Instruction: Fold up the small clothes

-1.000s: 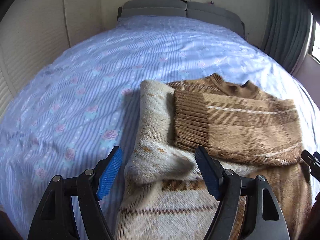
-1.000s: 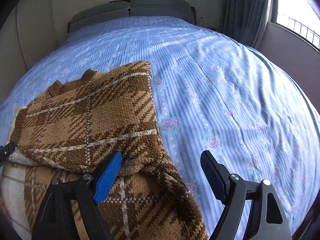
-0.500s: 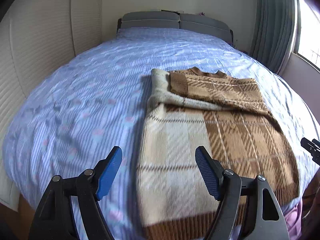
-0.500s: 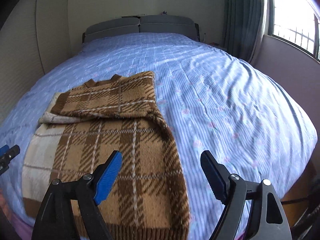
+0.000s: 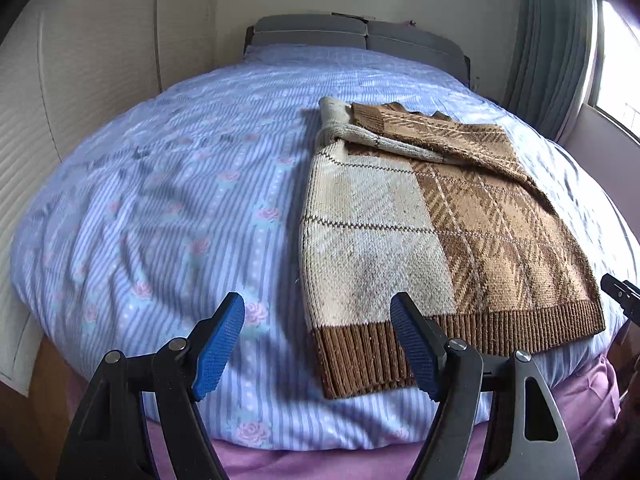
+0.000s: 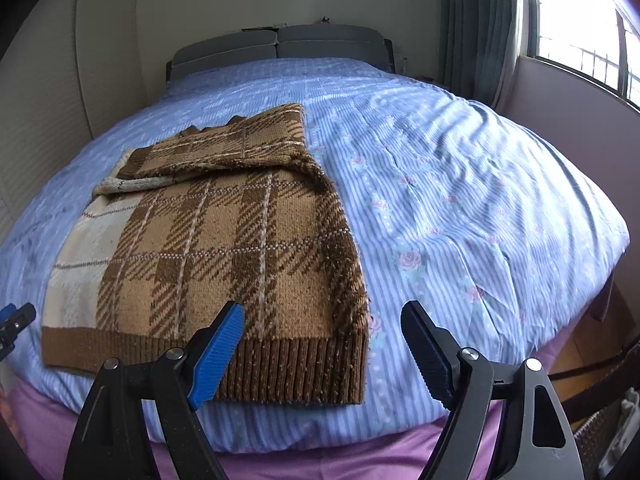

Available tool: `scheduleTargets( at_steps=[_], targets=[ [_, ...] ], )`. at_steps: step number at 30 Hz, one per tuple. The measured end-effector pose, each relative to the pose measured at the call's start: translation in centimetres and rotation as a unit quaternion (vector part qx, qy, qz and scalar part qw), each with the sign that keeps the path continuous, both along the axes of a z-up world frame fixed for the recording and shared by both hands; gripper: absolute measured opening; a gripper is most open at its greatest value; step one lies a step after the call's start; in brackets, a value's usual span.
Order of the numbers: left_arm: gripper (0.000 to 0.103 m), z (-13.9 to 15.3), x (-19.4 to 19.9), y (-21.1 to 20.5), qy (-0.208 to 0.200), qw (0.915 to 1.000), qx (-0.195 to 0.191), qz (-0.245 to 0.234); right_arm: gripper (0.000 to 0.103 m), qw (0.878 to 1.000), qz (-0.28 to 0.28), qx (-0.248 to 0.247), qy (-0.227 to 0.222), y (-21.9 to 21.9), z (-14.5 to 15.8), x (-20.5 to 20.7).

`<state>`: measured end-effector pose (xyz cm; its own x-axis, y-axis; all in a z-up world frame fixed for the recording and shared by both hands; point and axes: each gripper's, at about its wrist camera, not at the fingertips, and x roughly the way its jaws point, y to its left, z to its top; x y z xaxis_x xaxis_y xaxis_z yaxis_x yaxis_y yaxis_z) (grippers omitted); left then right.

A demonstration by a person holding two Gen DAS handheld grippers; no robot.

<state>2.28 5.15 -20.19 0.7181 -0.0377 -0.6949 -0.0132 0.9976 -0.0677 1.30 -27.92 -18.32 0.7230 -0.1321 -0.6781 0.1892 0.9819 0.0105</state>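
Your left gripper (image 5: 318, 344) stands with its jaws wide apart and nothing between the blue pads; it hangs over the foot of the bed, with the sweater's near left corner showing in the gap between the fingers. Your right gripper (image 6: 322, 348) is likewise spread wide and empty, framing the sweater's near right corner. Note the sweater (image 5: 436, 232): it lies flat on the striped, rose-printed bedspread (image 5: 180, 208), sleeves folded across the chest, cream panel on the left and brown plaid on the right. Its ribbed hem (image 6: 280, 368) runs along the near edge of the mattress, just short of where the bedspread drops away to the pink sheet (image 6: 320, 460) below. To the left of the sweater you have a broad stretch of bare bedspread reaching to the padded wall panel (image 5: 80, 80). To the right, in the right wrist view, a similar open stretch runs to the bed's right edge, with the curtain (image 6: 480, 40) and window (image 6: 580, 32) beyond it. Beyond the collar end, bare bedspread continues up to the grey headboard (image 6: 276, 48). Each gripper's tip is visible at the margin of the other's view.
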Motion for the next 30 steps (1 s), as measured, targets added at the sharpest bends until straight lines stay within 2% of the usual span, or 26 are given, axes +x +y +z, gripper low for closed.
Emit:
scheduleTargets(
  at_steps=[3, 7, 11, 14, 18, 22, 24, 28, 30],
  targets=[
    [0.073, -0.7, -0.1, 0.0, 0.014, 0.9999, -0.005, 0.000, 0.080, 1.000, -0.001, 0.009, -0.001, -0.3, -0.1, -0.3],
    [0.064, -1.5, 0.3, 0.3, 0.039, 0.9991, -0.018, 0.004, 0.079, 1.000, -0.005, 0.023, 0.003, -0.9, -0.1, -0.5],
    [0.057, -2.3, 0.6, 0.6, 0.063, 0.9974, -0.036, 0.003, 0.072, 0.999, -0.008, 0.031, 0.029, -1.2, -0.8, -0.2],
    [0.057, -2.6, 0.5, 0.3, 0.070, 0.9969, -0.036, -0.003, 0.066, 0.998, -0.010, 0.041, 0.044, -1.5, -1.4, 0.0],
    [0.056, -3.3, 0.9, 0.1, 0.090, 0.9953, -0.035, -0.007, 0.066, 0.997, -0.015, 0.053, 0.062, -2.0, -2.1, 0.3],
    [0.048, -4.5, 1.6, 0.2, 0.118, 0.9919, -0.047, -0.008, 0.063, 0.995, -0.015, 0.061, 0.080, -2.3, -2.8, 0.7],
    [0.045, -4.7, 1.7, 0.0, 0.121, 0.9913, -0.049, -0.013, 0.058, 0.994, -0.013, 0.064, 0.088, -2.3, -3.0, 0.8],
    [0.044, -4.7, 1.7, -0.4, 0.125, 0.9909, -0.047, -0.021, 0.058, 0.991, -0.014, 0.078, 0.109, -2.7, -3.7, 1.1],
    [0.036, -4.7, 1.7, -0.5, 0.126, 0.9904, -0.051, -0.025, 0.056, 0.990, -0.013, 0.085, 0.115, -2.9, -3.9, 1.2]
  ],
)
